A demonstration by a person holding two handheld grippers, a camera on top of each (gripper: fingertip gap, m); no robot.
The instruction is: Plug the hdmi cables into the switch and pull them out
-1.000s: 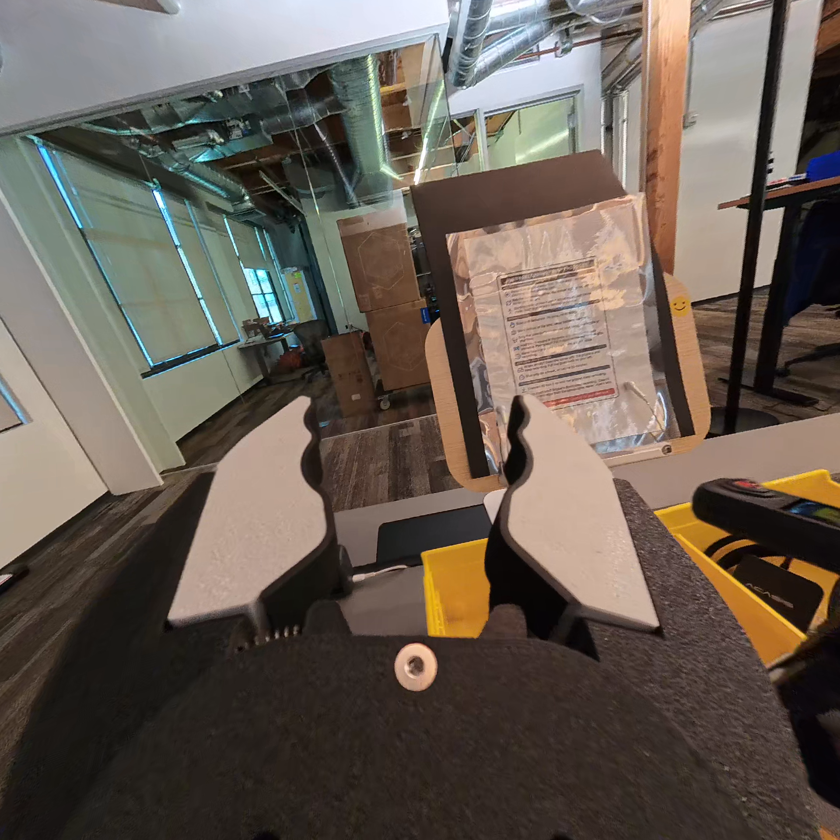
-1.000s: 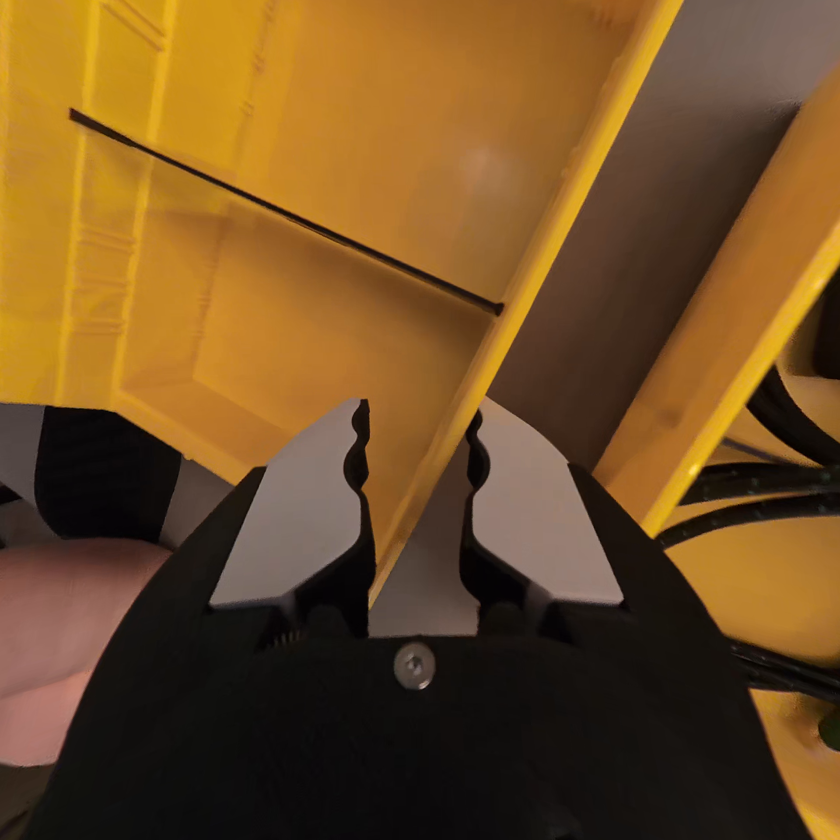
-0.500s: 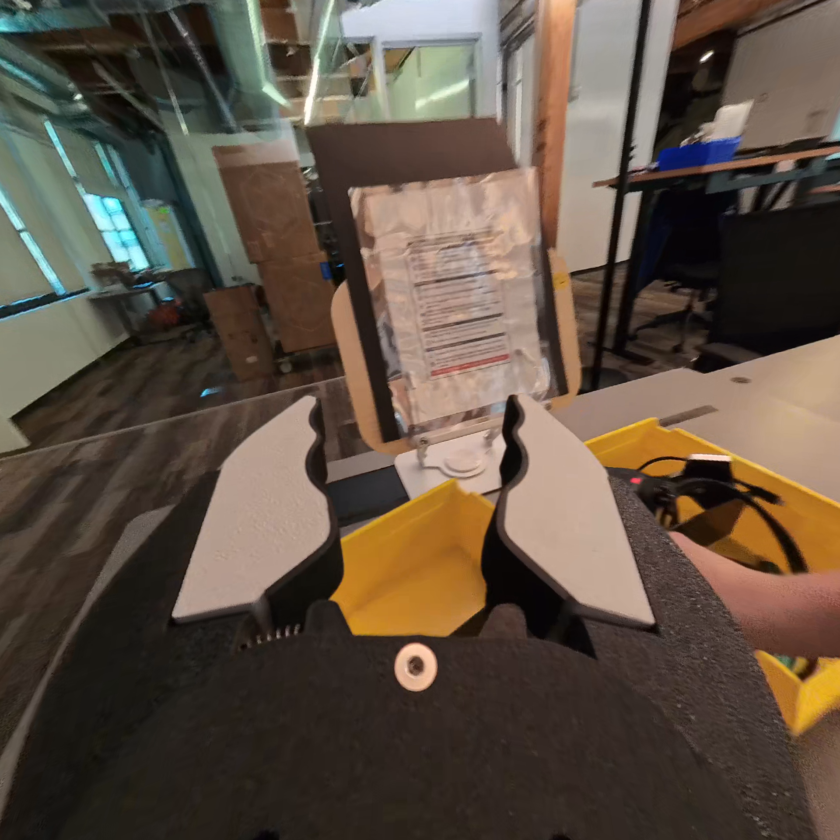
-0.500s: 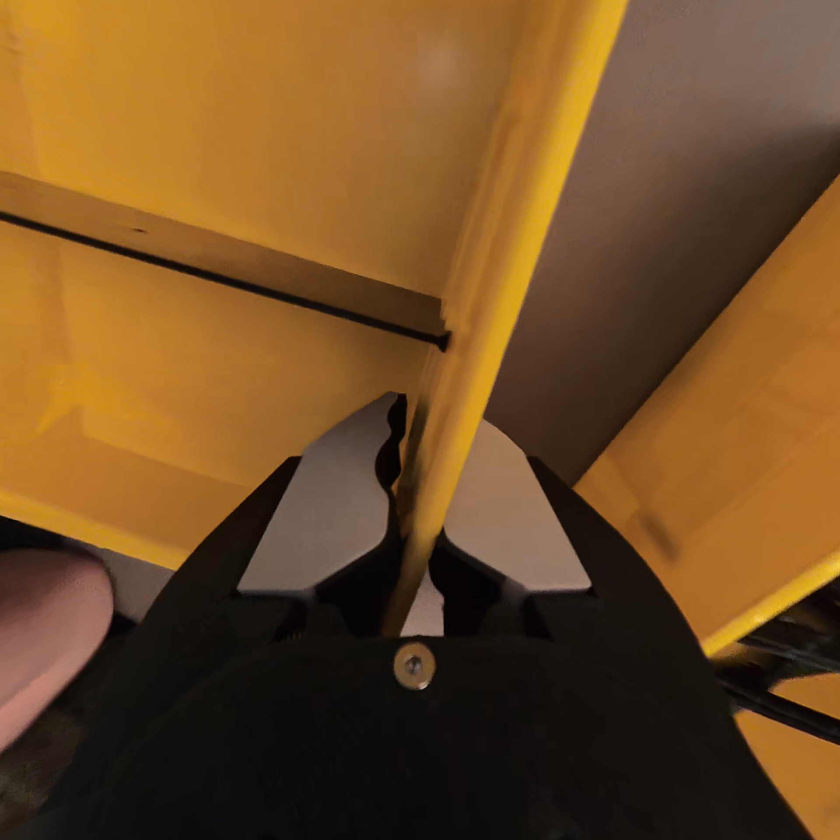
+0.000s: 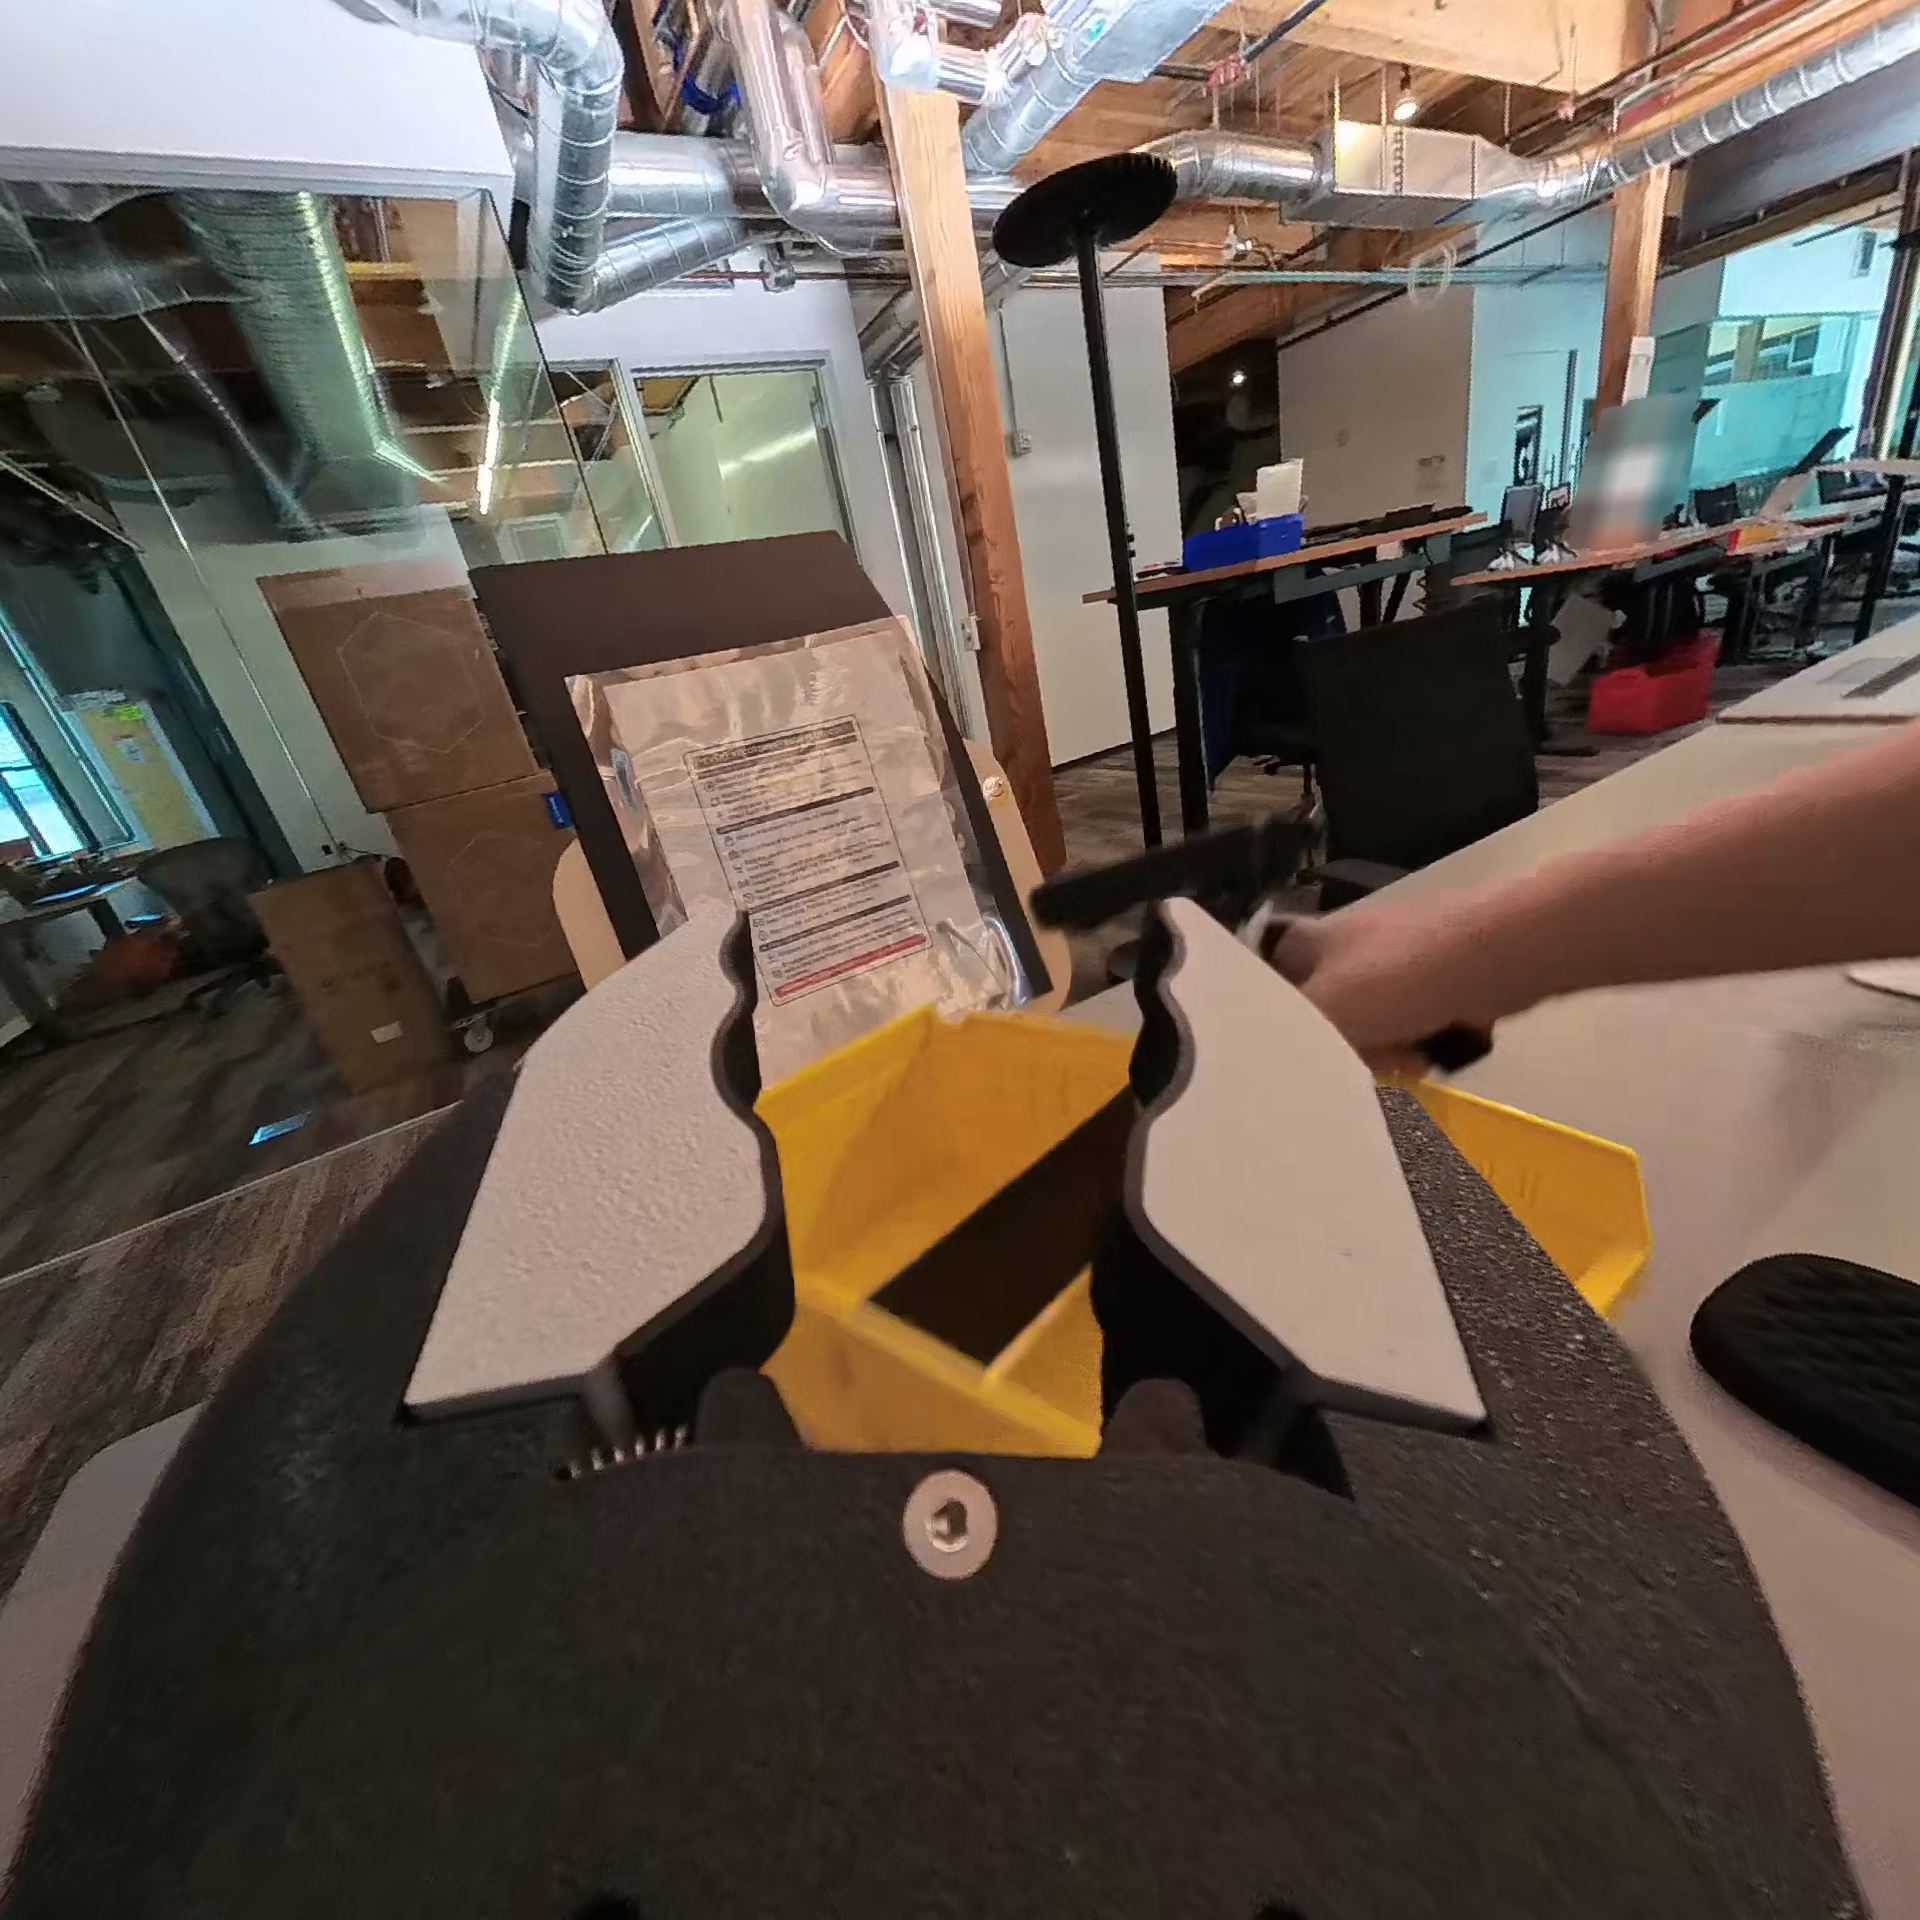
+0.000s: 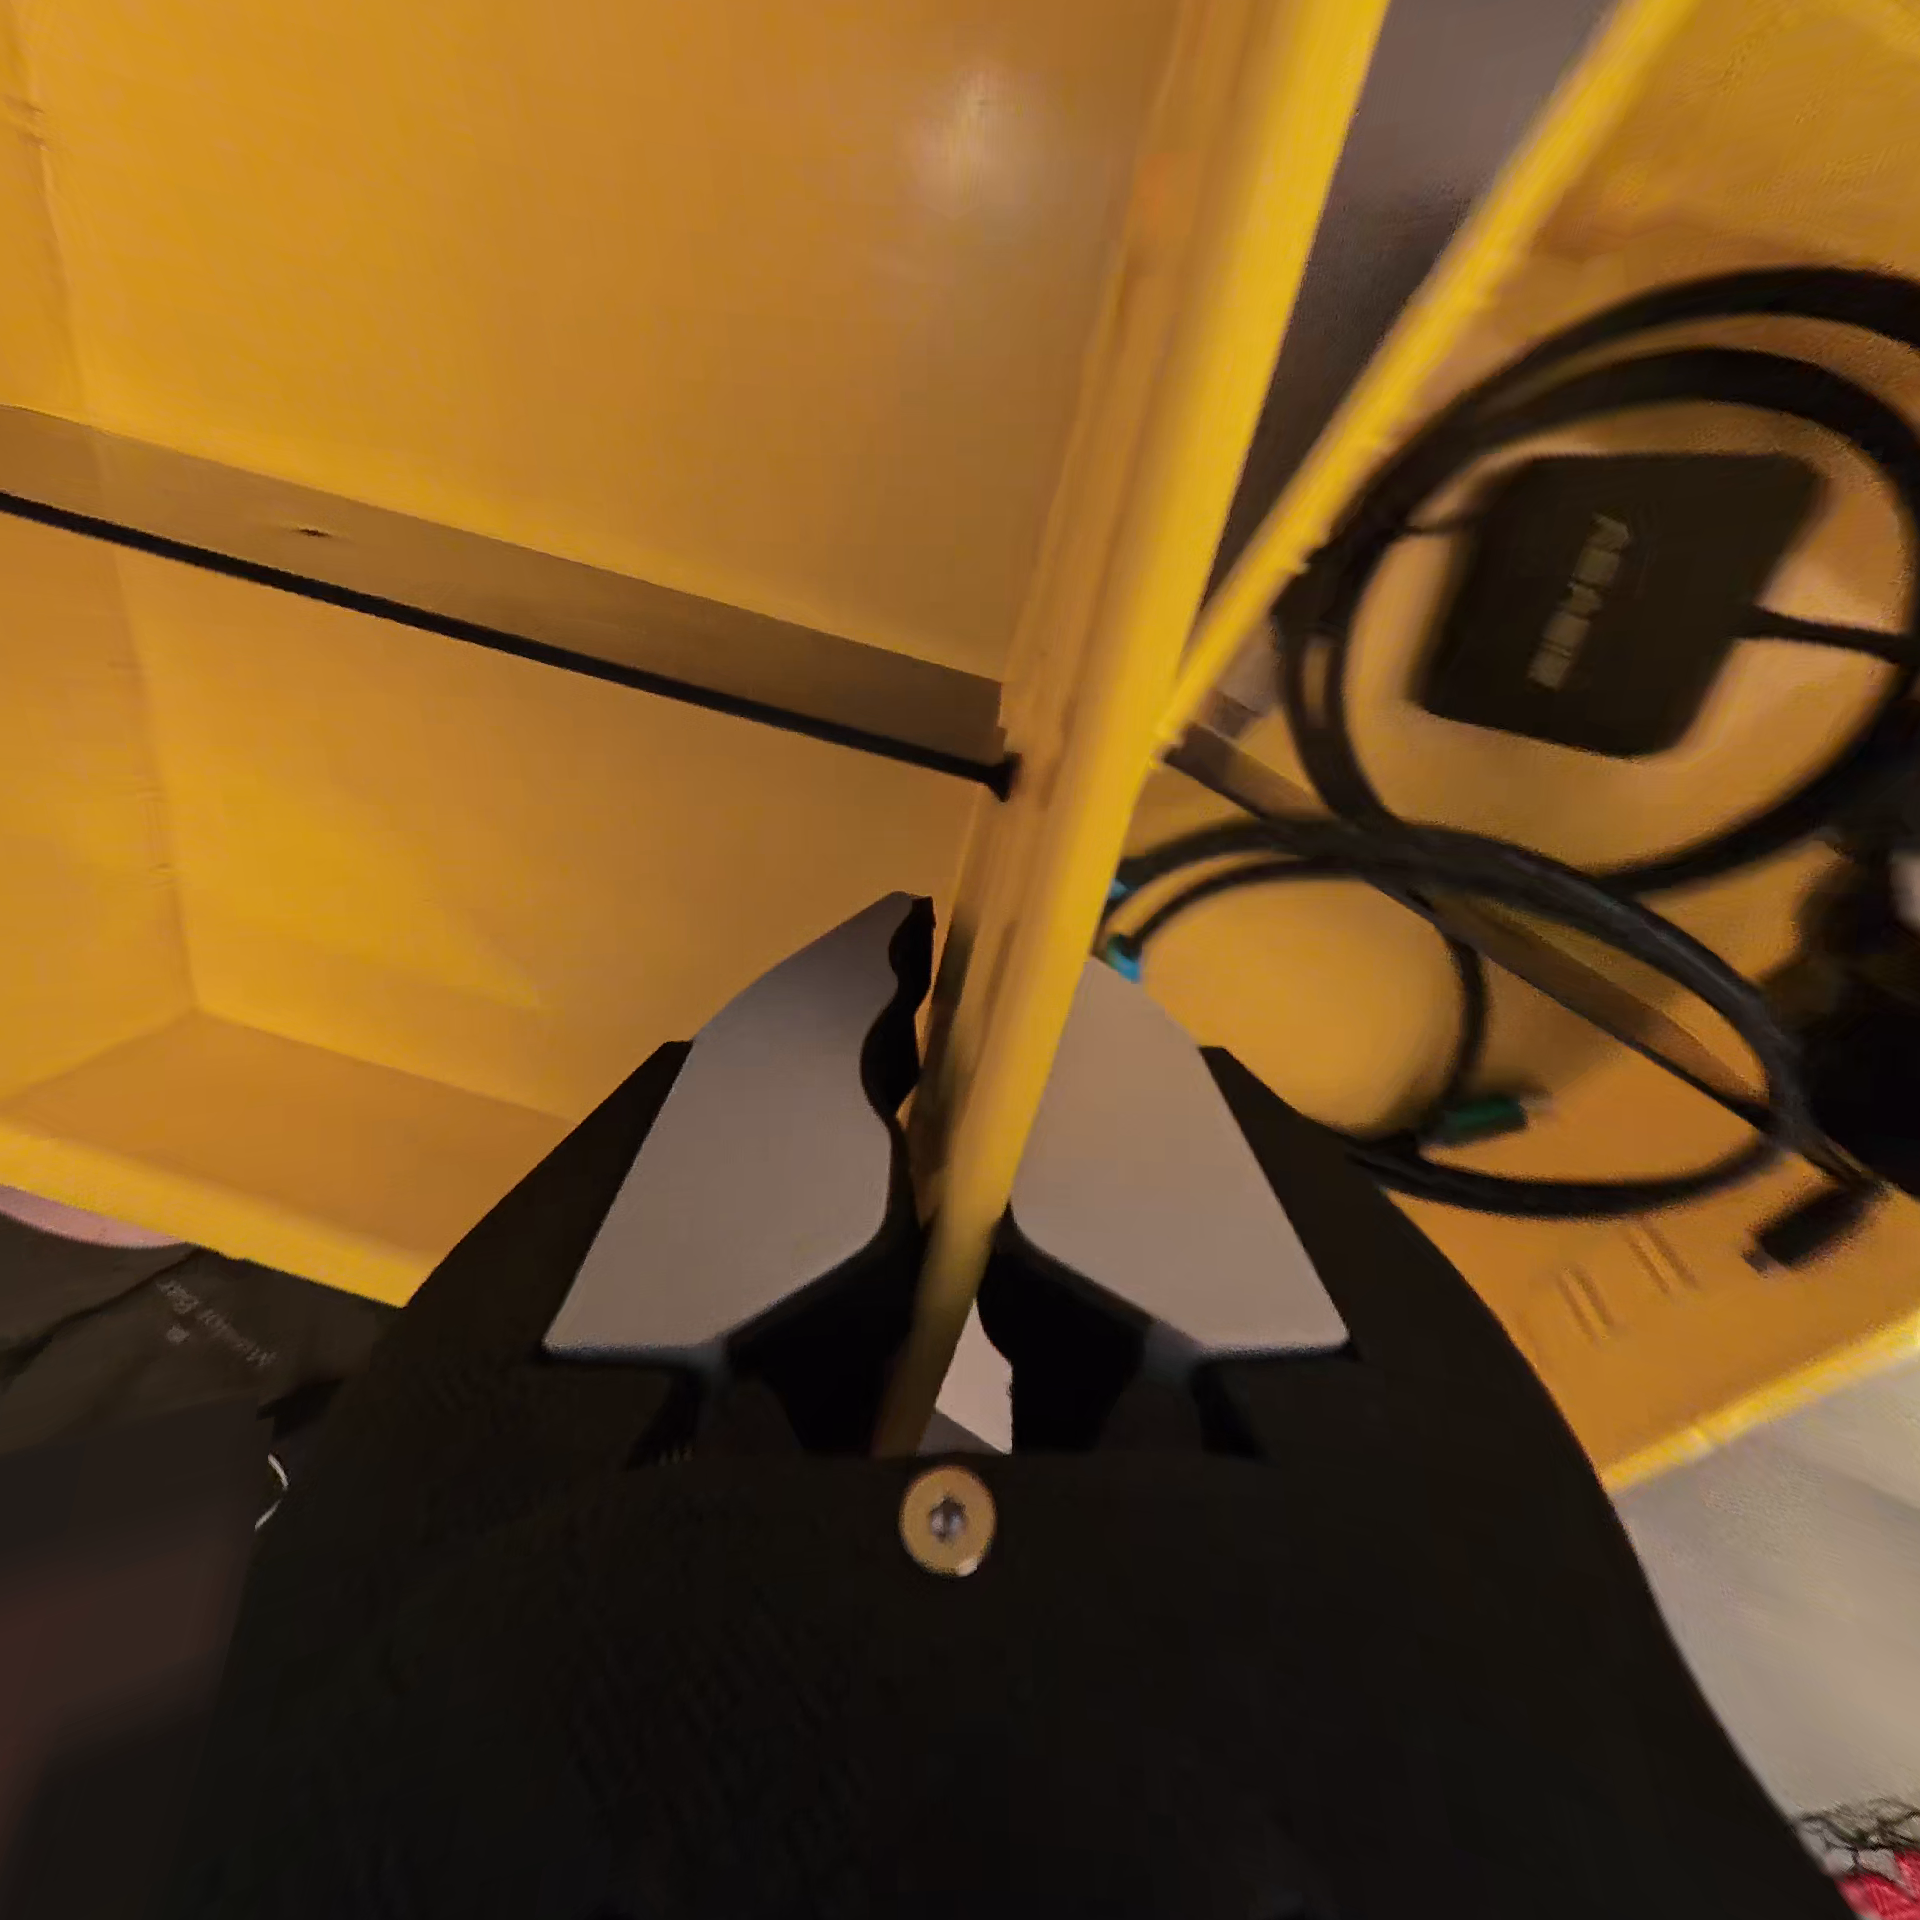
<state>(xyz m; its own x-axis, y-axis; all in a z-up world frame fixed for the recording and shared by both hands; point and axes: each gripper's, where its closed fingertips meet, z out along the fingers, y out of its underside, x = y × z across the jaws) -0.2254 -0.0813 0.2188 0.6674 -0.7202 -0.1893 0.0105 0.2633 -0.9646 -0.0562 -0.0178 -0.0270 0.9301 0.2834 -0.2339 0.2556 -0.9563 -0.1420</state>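
Note:
My right gripper (image 6: 1003,945) is shut on the side wall of an empty yellow bin (image 6: 1091,623) that has a black divider (image 6: 499,634). To its right a second yellow bin (image 6: 1403,364) holds the black HDMI switch (image 6: 1621,613) and coiled black cables (image 6: 1538,873). My left gripper (image 5: 945,966) is open and empty, just above and behind the empty bin (image 5: 935,1122), which looks tilted. In the left wrist view the right gripper (image 5: 1164,883) shows blurred at the bin's far side, held by a person's hand (image 5: 1382,966).
The bins are on a grey table (image 5: 1714,1143). A black textured pad (image 5: 1818,1371) lies at the right. A stand with a silvery bag (image 5: 810,831) is behind the bin. A dark object (image 6: 156,1403) lies below the bin's near edge. The tips of one gripper are about 30 cm away from the tips of the other.
My right gripper has closed on the empty bin's wall. That bin has shifted, and the second bin with the switch has come into the right wrist view. My left gripper has swung over the empty bin.

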